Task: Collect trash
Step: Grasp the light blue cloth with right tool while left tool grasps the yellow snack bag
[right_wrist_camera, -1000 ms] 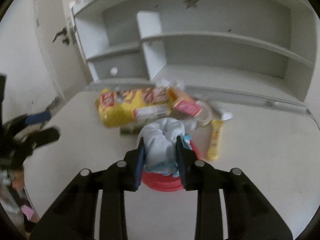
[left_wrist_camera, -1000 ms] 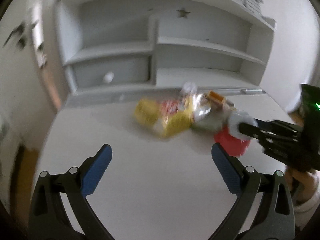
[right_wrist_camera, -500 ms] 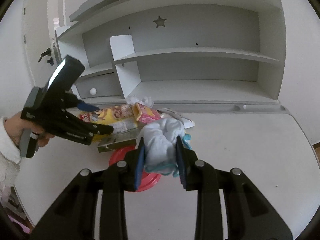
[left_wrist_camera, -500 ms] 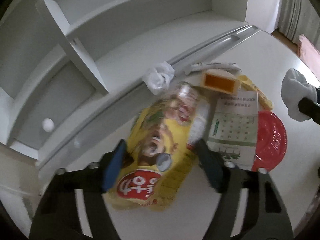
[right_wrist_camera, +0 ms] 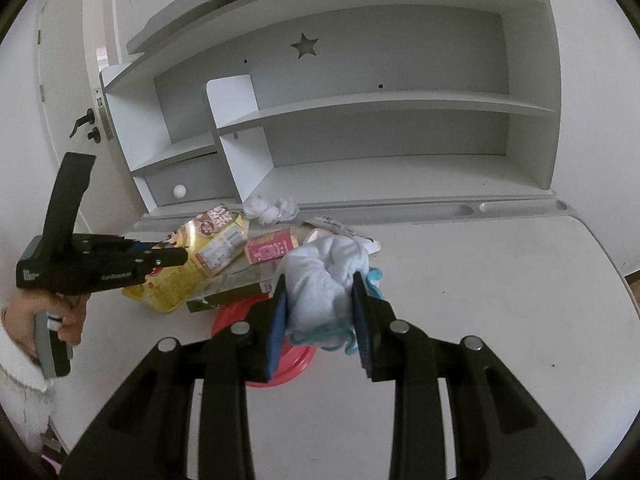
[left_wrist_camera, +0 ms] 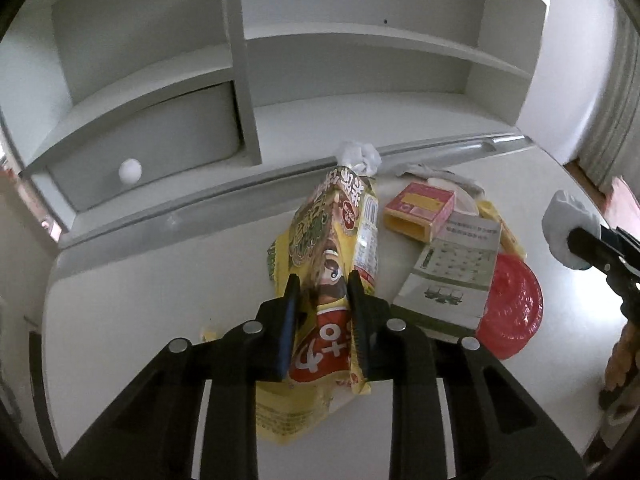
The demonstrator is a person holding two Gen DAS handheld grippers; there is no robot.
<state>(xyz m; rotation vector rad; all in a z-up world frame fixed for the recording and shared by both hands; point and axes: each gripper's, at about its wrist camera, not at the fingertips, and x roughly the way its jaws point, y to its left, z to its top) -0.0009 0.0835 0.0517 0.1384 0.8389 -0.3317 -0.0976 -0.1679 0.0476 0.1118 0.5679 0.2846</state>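
yellow snack bag – crumpled, pinched | white-blue cloth – bunched, held above red lid

Left hand-held gripper, jaws closing on yellow snack bag, white desk.

red lid partly hidden under leaflet; bag print unreadable.

yellow snack bag (red logo), red lid
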